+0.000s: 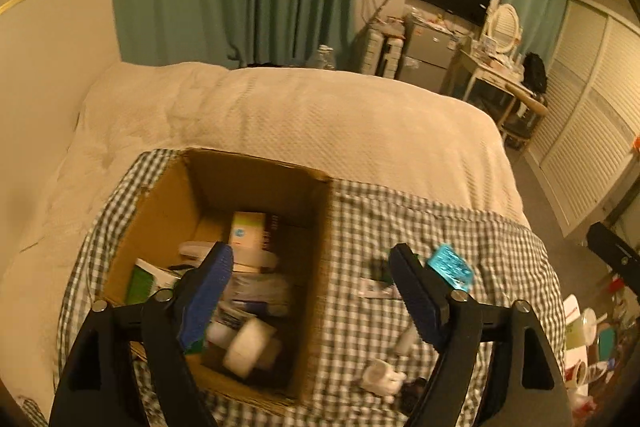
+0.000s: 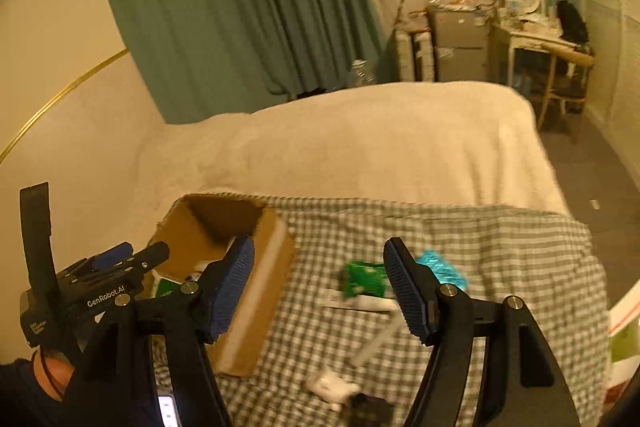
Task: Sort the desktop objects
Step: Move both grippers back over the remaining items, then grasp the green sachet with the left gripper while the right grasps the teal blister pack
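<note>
On the left, an open cardboard box (image 1: 168, 211) sits on a green-checked cloth (image 1: 400, 223) spread over the cream-covered bed (image 1: 320, 107). It holds a jumble of sorted things: a small carton with a blue dot (image 1: 246, 229), a white tape roll (image 1: 250, 345), a green packet (image 1: 140, 283) and blurred tubes. The left gripper (image 1: 310, 261) hangs above the box's right wall, jaws wide and holding nothing. To the right of the box, loose items lie on the cloth: a white tube (image 1: 376, 291), a small white piece (image 1: 380, 375) near the front edge, and a shiny blue packet (image 1: 450, 267) farther right. In the right wrist view, the right gripper (image 2: 318, 255) hovers over the cloth with jaws wide and empty, above a green packet (image 2: 366, 281) lying just beside the blue one (image 2: 440, 267).
</note>
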### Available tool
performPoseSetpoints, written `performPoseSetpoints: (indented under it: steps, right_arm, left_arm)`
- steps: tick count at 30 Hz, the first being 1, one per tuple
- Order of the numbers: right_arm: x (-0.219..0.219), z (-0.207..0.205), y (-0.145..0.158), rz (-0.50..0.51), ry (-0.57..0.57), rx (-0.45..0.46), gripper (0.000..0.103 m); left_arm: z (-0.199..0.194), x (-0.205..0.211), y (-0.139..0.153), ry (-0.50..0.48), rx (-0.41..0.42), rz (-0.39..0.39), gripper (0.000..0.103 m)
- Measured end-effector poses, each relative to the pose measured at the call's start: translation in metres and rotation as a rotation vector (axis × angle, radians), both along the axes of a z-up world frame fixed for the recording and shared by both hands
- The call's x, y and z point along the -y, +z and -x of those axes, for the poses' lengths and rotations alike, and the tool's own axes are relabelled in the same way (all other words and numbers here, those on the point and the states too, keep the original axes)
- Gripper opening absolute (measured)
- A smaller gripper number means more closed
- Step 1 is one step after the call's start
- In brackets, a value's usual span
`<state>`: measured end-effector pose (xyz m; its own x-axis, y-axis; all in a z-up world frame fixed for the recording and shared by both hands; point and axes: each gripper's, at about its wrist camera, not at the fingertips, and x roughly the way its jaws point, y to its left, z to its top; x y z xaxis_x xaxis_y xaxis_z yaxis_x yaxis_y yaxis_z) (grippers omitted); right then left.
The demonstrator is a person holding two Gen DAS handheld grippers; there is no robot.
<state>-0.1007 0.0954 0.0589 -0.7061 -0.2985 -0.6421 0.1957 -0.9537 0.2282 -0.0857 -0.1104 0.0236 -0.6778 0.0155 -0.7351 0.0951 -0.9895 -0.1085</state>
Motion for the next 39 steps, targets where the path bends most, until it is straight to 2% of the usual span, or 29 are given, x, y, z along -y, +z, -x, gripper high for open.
performPoseSetpoints:
  steps: [6, 12, 16, 20, 25, 28, 34, 36, 39]
  right_arm:
    - [-0.055, -0.029, 0.015, -0.038, -0.051, -0.017, 0.067]
    - [-0.092, -0.031, -0.001, -0.092, -0.077, 0.012, 0.067]
    - [-0.108, -0.019, -0.027, -0.116, -0.059, 0.040, 0.067]
    - [-0.111, 0.003, -0.061, -0.142, 0.008, 0.061, 0.071]
    - [-0.101, 0.042, -0.114, -0.199, 0.100, 0.087, 0.071]
    - [-0.096, 0.061, -0.144, -0.225, 0.156, 0.096, 0.071]
    - [-0.095, 0.094, -0.190, -0.241, 0.244, 0.104, 0.071]
    - [-0.093, 0.100, -0.200, -0.221, 0.272, 0.109, 0.074]
    - [-0.088, 0.112, -0.218, -0.211, 0.298, 0.120, 0.080]
  left_arm:
    - [-0.004, -0.061, -0.005, -0.079, 0.012, 0.054, 0.093]
    - [0.009, -0.113, -0.032, -0.145, 0.054, 0.119, 0.093]
    - [0.028, -0.137, -0.071, -0.186, 0.108, 0.156, 0.093]
    - [0.046, -0.142, -0.111, -0.195, 0.137, 0.141, 0.093]
    - [0.073, -0.137, -0.162, -0.186, 0.142, 0.092, 0.093]
    - [0.089, -0.139, -0.187, -0.194, 0.172, 0.079, 0.093]
    - [0.119, -0.150, -0.215, -0.214, 0.191, 0.053, 0.093]
    - [0.127, -0.151, -0.221, -0.216, 0.202, 0.033, 0.093]
    - [0.138, -0.151, -0.233, -0.205, 0.218, 0.050, 0.093]
